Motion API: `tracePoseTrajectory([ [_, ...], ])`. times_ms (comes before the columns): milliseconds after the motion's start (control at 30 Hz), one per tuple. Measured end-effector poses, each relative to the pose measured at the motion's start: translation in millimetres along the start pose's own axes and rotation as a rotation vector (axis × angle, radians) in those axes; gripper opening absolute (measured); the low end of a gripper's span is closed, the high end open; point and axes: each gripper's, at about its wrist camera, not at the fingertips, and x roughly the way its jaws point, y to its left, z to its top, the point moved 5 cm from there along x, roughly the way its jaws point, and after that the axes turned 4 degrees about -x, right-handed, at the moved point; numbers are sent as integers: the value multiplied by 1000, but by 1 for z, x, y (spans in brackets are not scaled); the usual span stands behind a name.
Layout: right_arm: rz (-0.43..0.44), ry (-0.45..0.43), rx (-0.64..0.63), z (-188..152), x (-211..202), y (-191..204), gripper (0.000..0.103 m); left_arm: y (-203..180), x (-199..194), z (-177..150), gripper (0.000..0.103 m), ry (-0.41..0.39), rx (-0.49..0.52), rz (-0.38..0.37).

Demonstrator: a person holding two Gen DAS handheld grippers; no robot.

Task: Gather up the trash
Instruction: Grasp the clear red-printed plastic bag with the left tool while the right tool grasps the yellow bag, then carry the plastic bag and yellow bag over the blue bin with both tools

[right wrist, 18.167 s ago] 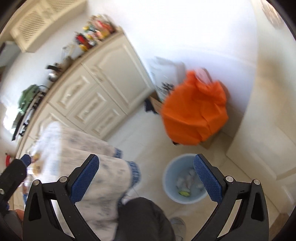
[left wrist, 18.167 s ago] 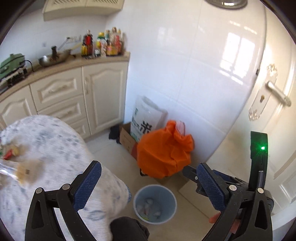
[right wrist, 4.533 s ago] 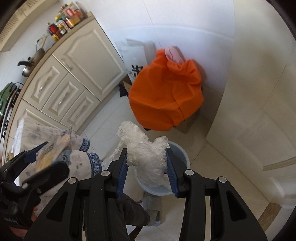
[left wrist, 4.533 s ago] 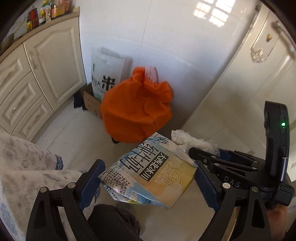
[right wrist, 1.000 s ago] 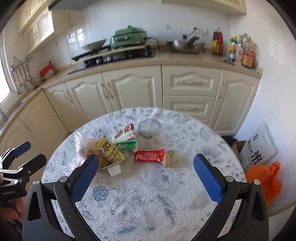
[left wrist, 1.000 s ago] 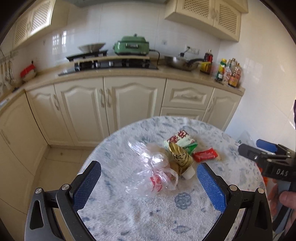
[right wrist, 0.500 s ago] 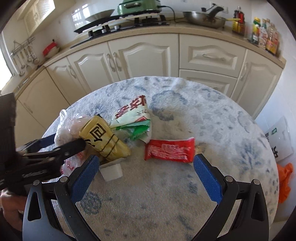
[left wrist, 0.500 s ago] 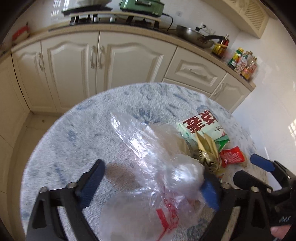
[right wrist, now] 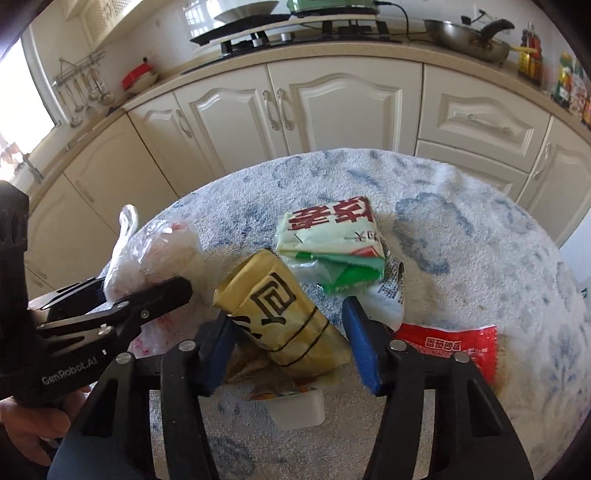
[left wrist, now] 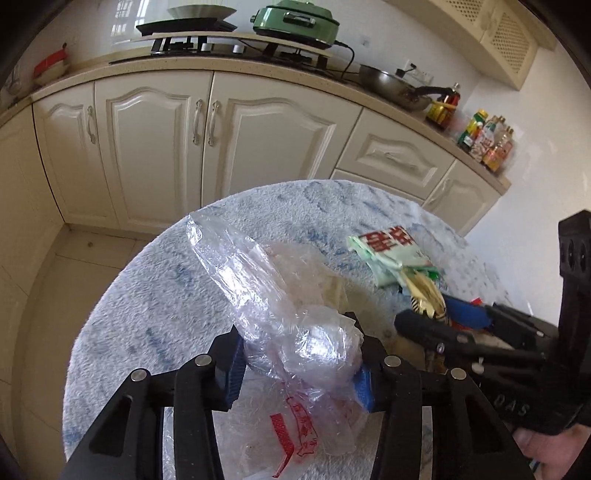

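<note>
Trash lay clustered on my round table's blue-mottled cloth [right wrist: 461,229]. My left gripper [left wrist: 299,363] had just been closing, and its blue pads pinched the crumpled clear plastic bag [left wrist: 280,306] between them. My right gripper [right wrist: 286,339] had also been narrowing around the yellow wrapper [right wrist: 284,314]; I could not tell whether both pads touched it. Beside it lay a white-and-green packet [right wrist: 332,236] and a red sachet [right wrist: 447,345].

Cream cabinets [left wrist: 258,133] line white tiled walls [left wrist: 546,122]. A gas hob [right wrist: 295,33] sits on the beige counter [right wrist: 332,55]. Daylight enters a window [right wrist: 33,92] at left.
</note>
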Motion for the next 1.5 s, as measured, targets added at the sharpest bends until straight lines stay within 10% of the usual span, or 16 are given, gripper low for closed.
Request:
tracePoseTrajectory([
  [233, 15, -36, 49, -13, -22, -6, 36, -2, -4, -2, 43, 9, 43, -6],
  [1500, -166, -385, 319, -120, -275, -125, 35, -213, -199, -133, 43, -172, 449, -307],
])
